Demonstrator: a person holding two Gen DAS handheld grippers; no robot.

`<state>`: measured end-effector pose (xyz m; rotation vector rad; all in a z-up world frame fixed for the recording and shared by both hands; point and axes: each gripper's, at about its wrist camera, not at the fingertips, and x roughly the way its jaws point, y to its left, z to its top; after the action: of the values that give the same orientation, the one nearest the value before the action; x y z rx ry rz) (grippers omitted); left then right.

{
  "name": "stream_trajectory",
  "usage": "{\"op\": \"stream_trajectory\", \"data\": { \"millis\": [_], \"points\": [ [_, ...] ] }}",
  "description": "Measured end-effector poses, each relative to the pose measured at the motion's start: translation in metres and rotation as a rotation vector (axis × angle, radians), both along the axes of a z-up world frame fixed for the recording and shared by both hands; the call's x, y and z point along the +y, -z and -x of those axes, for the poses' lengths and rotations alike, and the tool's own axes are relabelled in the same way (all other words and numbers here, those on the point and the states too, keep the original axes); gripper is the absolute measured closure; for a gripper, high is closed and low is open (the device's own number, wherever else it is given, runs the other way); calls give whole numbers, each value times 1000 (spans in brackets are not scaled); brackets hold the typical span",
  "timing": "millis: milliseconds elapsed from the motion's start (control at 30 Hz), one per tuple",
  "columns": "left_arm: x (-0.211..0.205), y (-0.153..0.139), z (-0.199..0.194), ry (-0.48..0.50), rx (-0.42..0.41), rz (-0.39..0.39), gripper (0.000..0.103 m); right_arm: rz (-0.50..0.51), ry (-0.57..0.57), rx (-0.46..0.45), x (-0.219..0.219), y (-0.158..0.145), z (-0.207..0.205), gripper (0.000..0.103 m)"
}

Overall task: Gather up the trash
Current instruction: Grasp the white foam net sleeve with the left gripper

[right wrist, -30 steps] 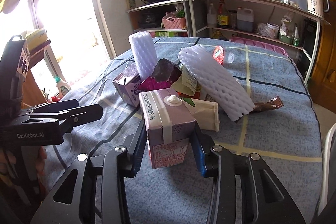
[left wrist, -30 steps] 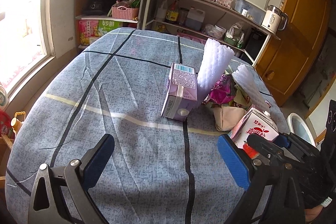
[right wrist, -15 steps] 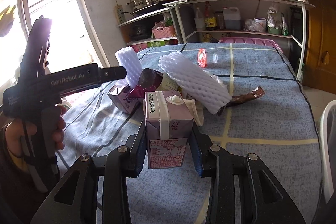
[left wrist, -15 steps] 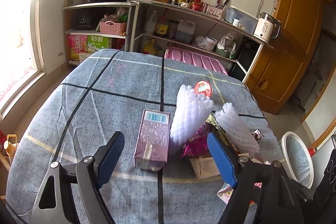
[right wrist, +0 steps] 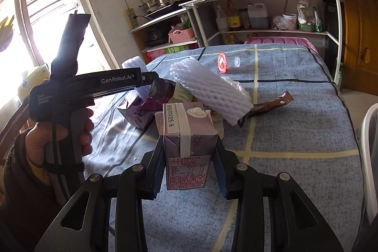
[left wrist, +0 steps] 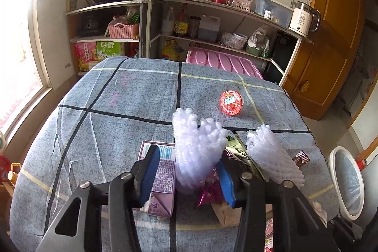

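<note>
A trash pile lies on the blue-grey checked tablecloth (left wrist: 113, 124). My left gripper (left wrist: 189, 177) hangs over it, jaws closing. An upright white foam net (left wrist: 196, 152) stands between the blue pads, and no pad clearly presses on it. The left pad overlaps a lying purple carton (left wrist: 163, 172). In the right wrist view a hand holds the left gripper (right wrist: 146, 78) at that foam net (right wrist: 132, 64). My right gripper (right wrist: 189, 171) is shut on a second purple drink carton (right wrist: 189, 131), held upright near the table's front.
A second foam net (right wrist: 210, 91), a brown wrapper (right wrist: 271, 105), a magenta wrapper (left wrist: 210, 190) and a red-lidded cup (left wrist: 231, 102) lie on the cloth. A white bin (left wrist: 346, 183) stands off the table's right edge. Cluttered shelves (left wrist: 212, 39) line the far wall.
The left gripper came forward from the table's near side to over the pile, and its jaws narrowed from wide open to around the foam net. The right gripper kept its carton and rolled slightly.
</note>
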<state>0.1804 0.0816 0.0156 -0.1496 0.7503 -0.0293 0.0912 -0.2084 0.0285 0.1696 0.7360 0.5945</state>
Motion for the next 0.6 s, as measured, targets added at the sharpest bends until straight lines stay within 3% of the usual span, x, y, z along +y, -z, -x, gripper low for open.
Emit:
{"op": "stream_trajectory", "data": {
  "millis": [67,167,600],
  "points": [
    [-2,1,-1,7,7,5,69,-6,7,3,-3,0,-1,65],
    [-3,0,-2,-1,8,5,75,-16,16,6,-7,1,-1,65],
    [-10,-26,23,27,-60,1,78,-71,64,-20,-28,-12,2,65]
  ]
}}
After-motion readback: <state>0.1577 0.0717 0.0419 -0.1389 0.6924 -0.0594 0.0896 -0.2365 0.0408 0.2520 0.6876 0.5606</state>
